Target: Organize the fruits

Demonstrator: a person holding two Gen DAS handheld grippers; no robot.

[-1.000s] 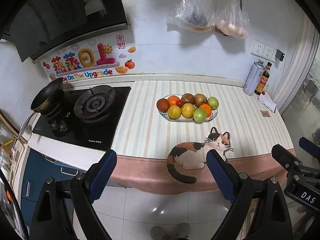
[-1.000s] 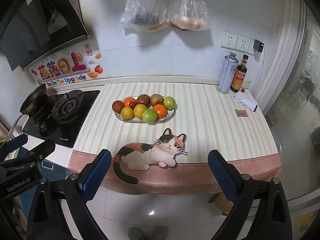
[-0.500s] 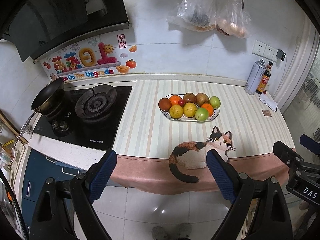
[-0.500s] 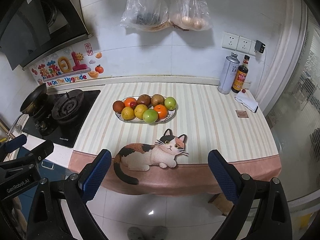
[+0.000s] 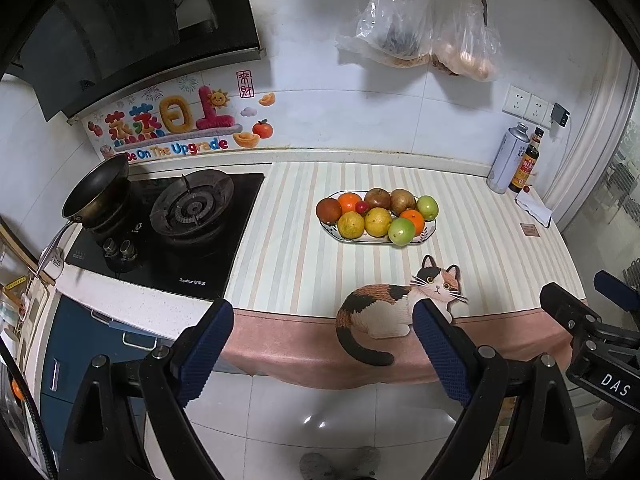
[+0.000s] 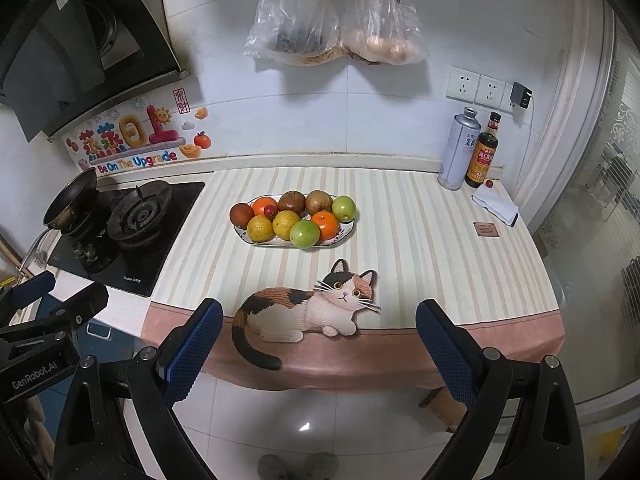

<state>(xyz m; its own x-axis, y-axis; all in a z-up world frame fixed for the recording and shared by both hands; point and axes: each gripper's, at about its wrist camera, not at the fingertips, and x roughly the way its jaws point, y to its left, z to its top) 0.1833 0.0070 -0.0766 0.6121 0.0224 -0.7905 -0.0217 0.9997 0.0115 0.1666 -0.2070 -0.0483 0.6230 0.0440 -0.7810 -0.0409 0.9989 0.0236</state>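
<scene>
Fruit point(image 5: 376, 216) fills an oval dish point(image 5: 430, 229) mid-counter on a striped cloth point(image 5: 288, 248), beyond a cat mat point(image 5: 384, 308) at the near edge. Both grippers (left point(image 5: 323, 354), right point(image 6: 319, 348)) hang short of the counter, jaws spread wide and empty.

The fruit plate point(image 6: 347, 231) sits mid-tabletop point(image 6: 440, 264), and everything is placed from it. On it the fruits point(image 6: 294, 218) lie piled in two rows, touching one another. Left of the plate is the gas stove point(image 6: 132, 236), with a pan point(image 6: 70, 200) on its far-left burner. In front of the plate, at the tabletop's near edge, lies the cat mat point(image 6: 304, 312), its tail hanging over the edge. Right of the plate and back by the wall stand a can point(image 6: 458, 150) and a bottle point(image 6: 482, 154), side by side; a folded cloth point(image 6: 496, 206) lies just before them. Above and behind the plate, two bags point(image 6: 336, 20) hang on the wall.
</scene>
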